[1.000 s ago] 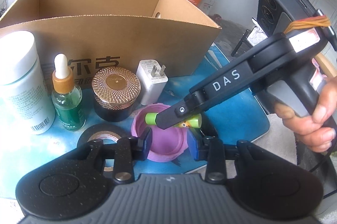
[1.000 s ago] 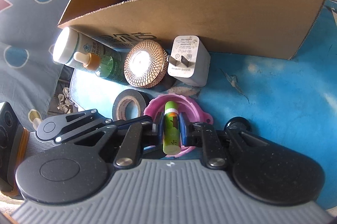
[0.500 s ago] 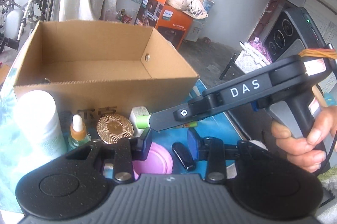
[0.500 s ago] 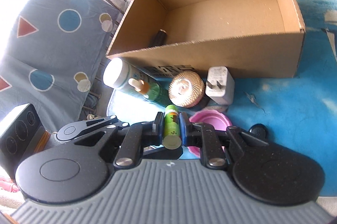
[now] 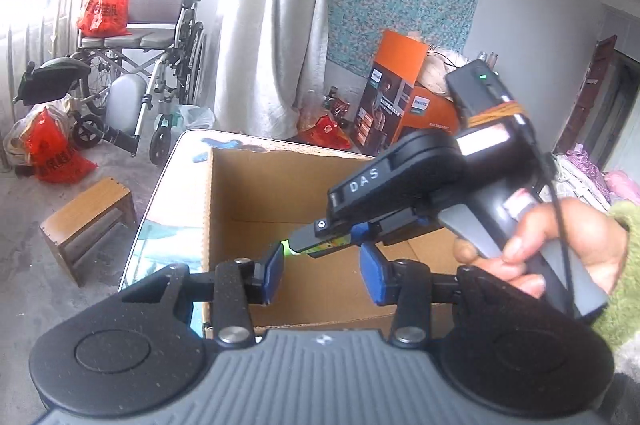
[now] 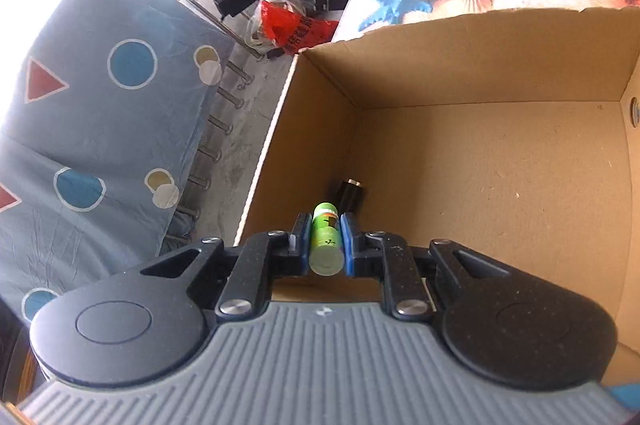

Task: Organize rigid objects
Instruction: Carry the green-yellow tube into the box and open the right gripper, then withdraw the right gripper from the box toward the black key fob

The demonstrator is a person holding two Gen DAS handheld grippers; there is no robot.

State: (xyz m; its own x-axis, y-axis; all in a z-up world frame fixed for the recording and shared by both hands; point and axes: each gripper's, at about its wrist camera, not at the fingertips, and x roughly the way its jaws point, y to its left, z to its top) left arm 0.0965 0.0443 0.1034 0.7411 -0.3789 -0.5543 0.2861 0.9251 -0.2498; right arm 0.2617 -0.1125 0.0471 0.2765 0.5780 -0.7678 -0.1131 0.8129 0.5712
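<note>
I've got the cardboard box (image 6: 480, 153) filling my right view, its floor bare but for a small dark cylinder (image 6: 349, 194) near the left wall. My right gripper (image 6: 326, 245) hangs above it, clamped on the green tube (image 6: 326, 241). My left gripper (image 5: 320, 275) is opening, nothing between its pads. If I release from here, I think the tube could roll or knock that cylinder.
</note>
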